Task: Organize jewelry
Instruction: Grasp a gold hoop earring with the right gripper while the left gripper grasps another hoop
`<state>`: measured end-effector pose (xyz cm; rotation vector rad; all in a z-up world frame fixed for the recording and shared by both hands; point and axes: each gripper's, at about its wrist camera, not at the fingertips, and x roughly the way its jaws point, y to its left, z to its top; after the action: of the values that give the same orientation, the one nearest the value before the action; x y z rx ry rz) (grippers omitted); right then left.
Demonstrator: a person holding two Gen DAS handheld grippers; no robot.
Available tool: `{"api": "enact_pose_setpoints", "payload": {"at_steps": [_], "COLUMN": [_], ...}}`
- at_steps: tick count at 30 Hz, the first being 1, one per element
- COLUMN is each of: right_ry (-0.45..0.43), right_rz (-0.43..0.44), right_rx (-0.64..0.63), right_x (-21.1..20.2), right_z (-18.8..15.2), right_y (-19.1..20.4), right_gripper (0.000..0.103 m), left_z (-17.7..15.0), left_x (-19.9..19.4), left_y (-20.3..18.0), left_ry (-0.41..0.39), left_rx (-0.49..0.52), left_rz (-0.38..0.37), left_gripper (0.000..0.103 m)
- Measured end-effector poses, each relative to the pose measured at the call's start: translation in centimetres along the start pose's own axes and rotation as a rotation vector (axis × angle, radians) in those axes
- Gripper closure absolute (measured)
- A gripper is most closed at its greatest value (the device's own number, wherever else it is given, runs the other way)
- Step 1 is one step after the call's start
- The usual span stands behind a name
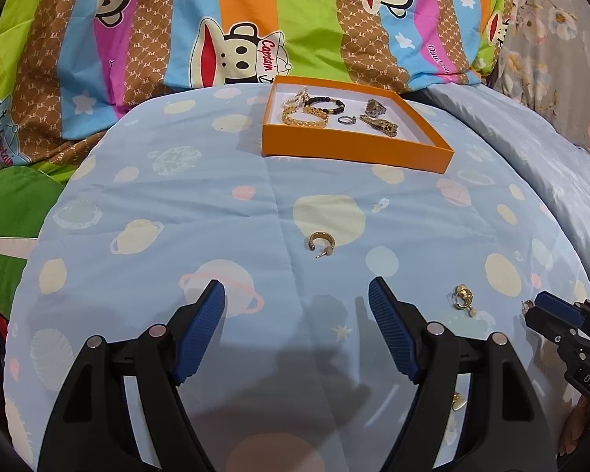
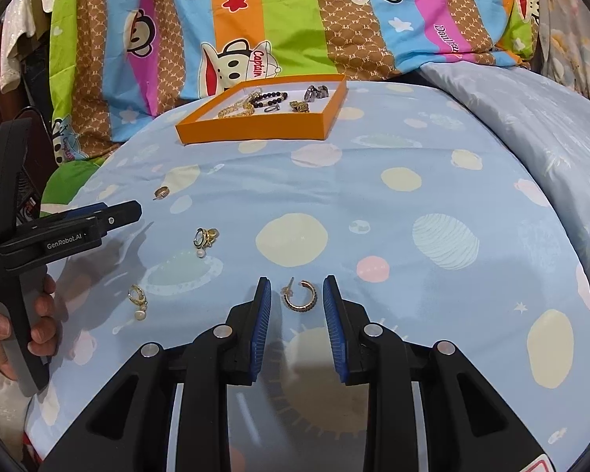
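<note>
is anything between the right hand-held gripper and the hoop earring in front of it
Nothing visible. The hoop earring lies on the blue bedsheet between the tips of the right hand-held gripper, untouched.

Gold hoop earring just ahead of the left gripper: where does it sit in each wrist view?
Left wrist: gold hoop earring, centre, ahead of the left gripper.
Right wrist: far left, beyond the left gripper's tip; the right gripper straddles a different hoop.
Shared landmark: orange box.
</note>
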<state>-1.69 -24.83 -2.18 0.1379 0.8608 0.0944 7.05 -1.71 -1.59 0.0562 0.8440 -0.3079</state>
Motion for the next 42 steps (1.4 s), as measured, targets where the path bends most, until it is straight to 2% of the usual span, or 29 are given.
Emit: {"api": "enact_pose_setpoints", "payload": {"at_steps": [12, 19, 30, 35, 42], "right_ry": [0.028, 0.031, 0.032, 0.033, 0.032], "right_rz": [-0.008, -0.012, -0.011, -0.007, 0.004], "right_rx": [-0.002, 0.000, 0.003, 0.007, 0.016], "right_x": [0.5, 0.6, 0.7, 0.7, 0.7], "right_z": [0.0, 0.0, 0.1, 0.1, 0.1], "right_y": [0.1, 0.0, 0.0, 0.0, -0.1], "right_gripper": [0.077, 0.085, 0.086, 0.086, 0.086], "left_z": [0.0, 0.0, -0.1, 0.5, 2.5], "left_x": [0.1, 0.1, 0.1, 0.5, 2.9], "left_y": [0.0, 0.1, 0.0, 0.2, -1.0], "left_ry": [0.000, -0.001, -0.005, 0.002, 0.034], "left_rx": [-0.001, -0.008, -0.004, -0.017, 0.053], "left_rz": [0.002, 0.001, 0.004, 0.026, 0.094], "left_gripper": [0.029, 0.025, 0.023, 0.023, 0.026]}}
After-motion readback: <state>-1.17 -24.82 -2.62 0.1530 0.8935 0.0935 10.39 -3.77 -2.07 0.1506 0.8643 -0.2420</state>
